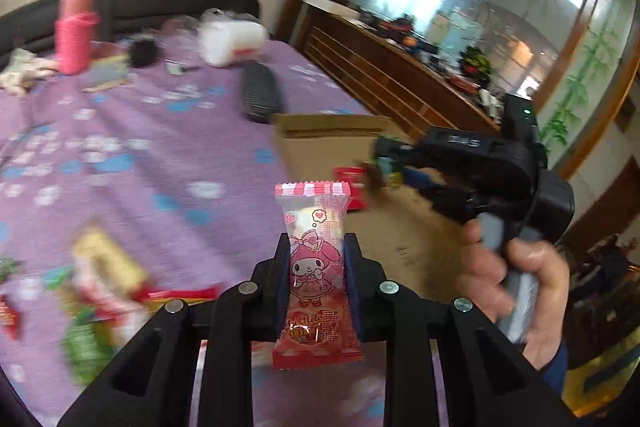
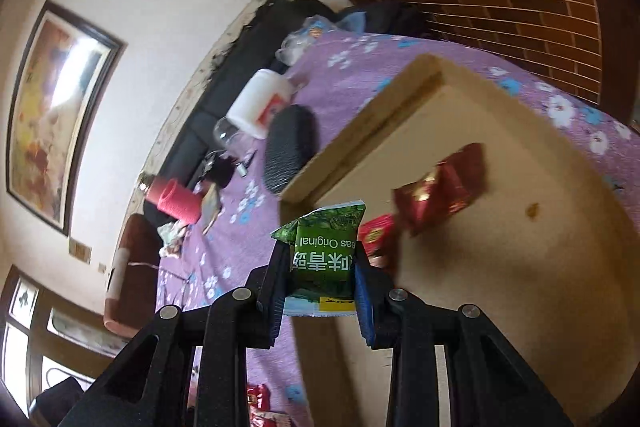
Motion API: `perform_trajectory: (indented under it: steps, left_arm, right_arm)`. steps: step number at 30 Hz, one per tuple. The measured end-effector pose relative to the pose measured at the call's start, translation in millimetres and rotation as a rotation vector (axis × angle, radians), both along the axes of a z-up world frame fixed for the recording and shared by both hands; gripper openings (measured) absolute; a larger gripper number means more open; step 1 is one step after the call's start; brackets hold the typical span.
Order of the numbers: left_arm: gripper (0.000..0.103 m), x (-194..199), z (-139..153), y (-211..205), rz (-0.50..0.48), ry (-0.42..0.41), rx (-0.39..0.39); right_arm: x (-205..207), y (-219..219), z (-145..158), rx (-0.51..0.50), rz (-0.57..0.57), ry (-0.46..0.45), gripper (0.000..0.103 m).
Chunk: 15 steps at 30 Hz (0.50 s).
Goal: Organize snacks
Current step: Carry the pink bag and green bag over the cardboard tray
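Note:
My left gripper point(image 1: 316, 259) is shut on a pink My Melody candy packet point(image 1: 316, 267), held upright above the purple bedspread near the cardboard box point(image 1: 320, 143). My right gripper point(image 2: 320, 267) is shut on a green pea snack packet point(image 2: 324, 251) and holds it over the box's edge point(image 2: 360, 131). In the left wrist view the right gripper point(image 1: 384, 167) shows over the box with the green packet point(image 1: 390, 163). Red snack packets point(image 2: 440, 187) lie inside the box; one shows in the left wrist view point(image 1: 354, 183).
A pile of loose snacks point(image 1: 100, 283) lies on the bedspread at lower left. A pink bottle point(image 1: 74, 31), a white container point(image 1: 232, 41) and a black case point(image 1: 260, 91) sit at the bed's far side. A wooden cabinet point(image 1: 400, 79) stands beyond the box.

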State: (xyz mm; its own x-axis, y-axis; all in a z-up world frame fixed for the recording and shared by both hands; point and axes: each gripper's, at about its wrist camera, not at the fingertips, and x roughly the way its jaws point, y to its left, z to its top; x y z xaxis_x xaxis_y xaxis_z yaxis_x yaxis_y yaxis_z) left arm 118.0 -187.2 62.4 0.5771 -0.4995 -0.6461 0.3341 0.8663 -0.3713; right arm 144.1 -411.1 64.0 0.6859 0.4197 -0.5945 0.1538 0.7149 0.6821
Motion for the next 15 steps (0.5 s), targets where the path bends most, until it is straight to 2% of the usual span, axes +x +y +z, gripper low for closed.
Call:
perform_trajectory:
  steps: [3, 6, 9, 12, 15]
  left_arm:
    - [0.023, 10.7, -11.2, -36.5, -0.038, 0.031, -0.017]
    - [0.023, 13.4, -20.8, -62.5, -0.049, 0.023, 0.031]
    - [0.023, 14.4, -30.0, -76.8, -0.065, 0.027, 0.046]
    - [0.023, 10.3, -35.5, -86.5, -0.098, 0.015, 0.076]
    - [0.023, 7.1, -39.4, -91.3, -0.102, -0.003, 0.108]
  right_arm:
    - [-0.6, -11.2, -0.1, -0.011, -0.021, 0.014, 0.032]
    - [-0.7, -22.9, -1.1, -0.053, -0.055, 0.039, 0.031]
    - [2.1, -30.2, -7.5, -0.114, -0.064, 0.093, 0.031]
    - [5.8, -29.8, -14.4, -0.112, -0.058, 0.128, 0.031]
    - [7.9, -25.3, -15.5, -0.154, -0.048, 0.143, 0.031]
